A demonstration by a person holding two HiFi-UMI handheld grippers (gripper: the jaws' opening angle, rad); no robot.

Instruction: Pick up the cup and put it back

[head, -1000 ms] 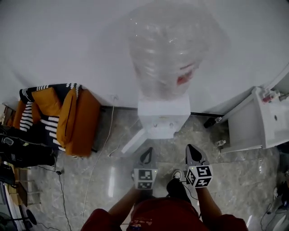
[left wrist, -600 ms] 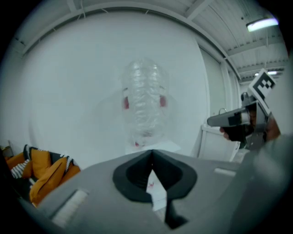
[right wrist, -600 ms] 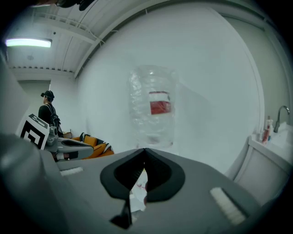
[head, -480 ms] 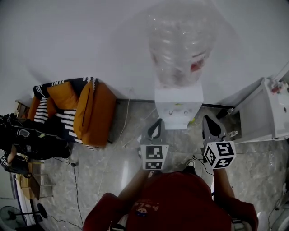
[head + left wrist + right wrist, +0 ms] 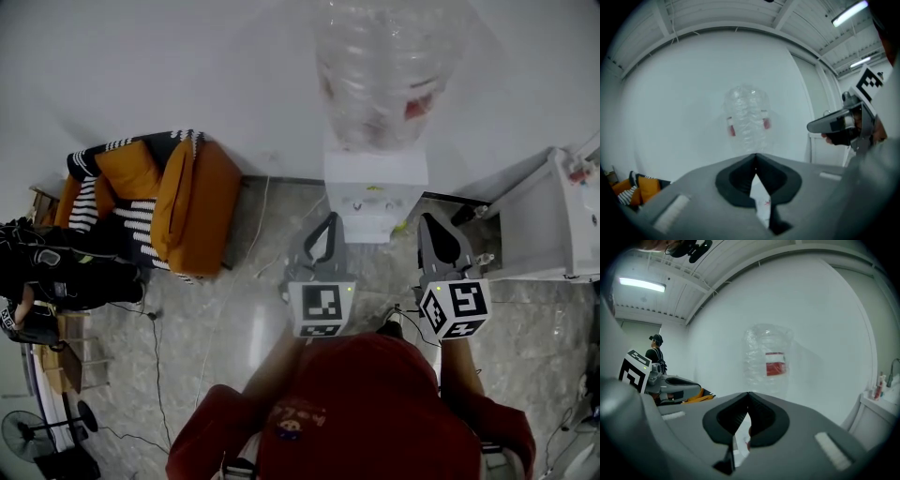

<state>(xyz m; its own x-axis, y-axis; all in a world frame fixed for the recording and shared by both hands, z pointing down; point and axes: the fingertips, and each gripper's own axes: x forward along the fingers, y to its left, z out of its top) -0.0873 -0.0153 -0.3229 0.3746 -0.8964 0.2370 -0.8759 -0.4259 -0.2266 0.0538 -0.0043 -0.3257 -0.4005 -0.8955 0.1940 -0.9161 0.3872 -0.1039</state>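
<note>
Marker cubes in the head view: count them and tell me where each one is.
2. One marker cube sits on the left gripper, below the water dispenser's left edge. The other sits on the right gripper, just right of the dispenser. None seems hidden.

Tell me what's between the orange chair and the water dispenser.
Head view: only floor, with a thin white cable running along it.

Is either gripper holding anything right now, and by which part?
Nothing is held: the left gripper and the right gripper both have jaws shut together with nothing between them.
</note>
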